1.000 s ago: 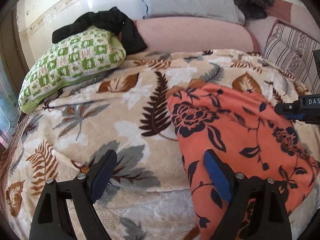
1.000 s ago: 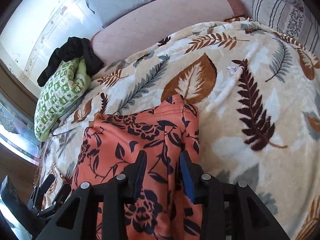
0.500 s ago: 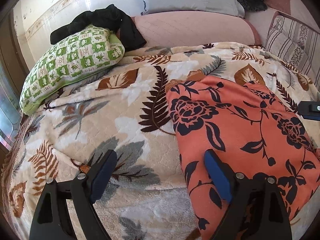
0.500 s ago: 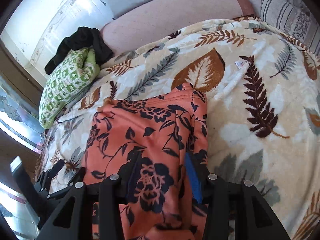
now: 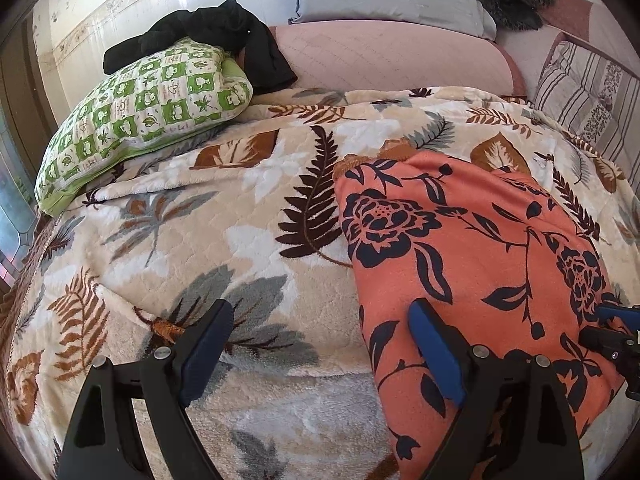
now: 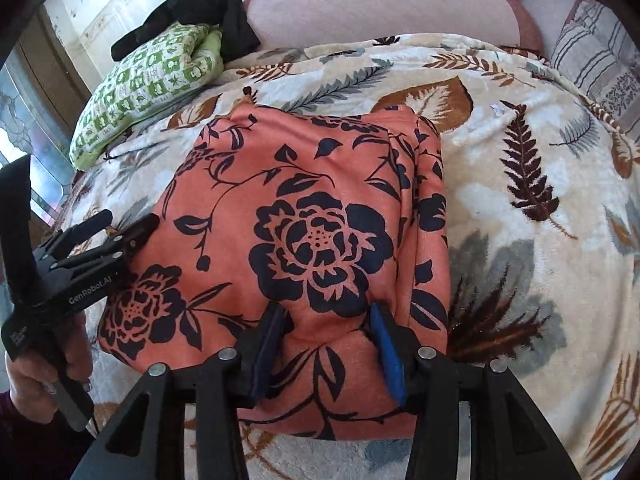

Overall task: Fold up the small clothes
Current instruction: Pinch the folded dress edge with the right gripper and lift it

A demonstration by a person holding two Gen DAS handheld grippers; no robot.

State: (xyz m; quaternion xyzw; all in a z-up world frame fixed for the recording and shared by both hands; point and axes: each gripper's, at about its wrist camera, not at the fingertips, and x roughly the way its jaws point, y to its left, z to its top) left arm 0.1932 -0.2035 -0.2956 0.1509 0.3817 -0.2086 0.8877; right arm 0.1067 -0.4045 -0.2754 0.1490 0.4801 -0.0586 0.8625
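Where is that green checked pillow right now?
The green checked pillow lies at the far left of the bed, on the edge of the leaf-print blanket, with a black garment draped over its far end, well away from the orange floral garment.

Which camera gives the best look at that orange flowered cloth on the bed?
The right wrist view. There the folded orange cloth fills the middle, all its edges visible, with stacked layers along its right side. The left wrist view shows the cloth only at the right, partly hidden behind a gripper finger and running out of the picture at the bottom.
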